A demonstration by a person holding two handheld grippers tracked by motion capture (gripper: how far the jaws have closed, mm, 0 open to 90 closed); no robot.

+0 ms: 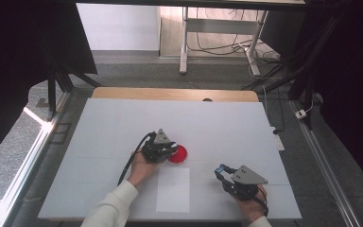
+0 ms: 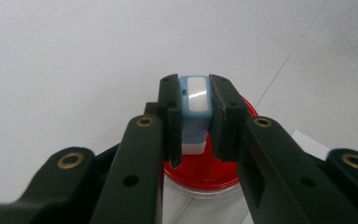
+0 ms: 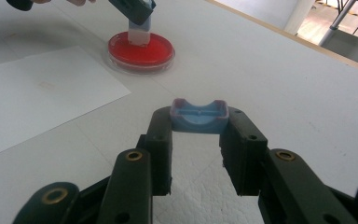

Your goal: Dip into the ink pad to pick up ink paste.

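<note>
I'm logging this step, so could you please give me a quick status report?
Left gripper shut on stamp, stamp down in red dish. Right gripper shut on blue cap. Paper sheet nearby, nothing in the way.

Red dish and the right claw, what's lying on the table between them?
In the high view, a white paper sheet lies partly between the red dish and the right claw; beyond its corner, bare table. The right gripper view shows likewise.
</note>
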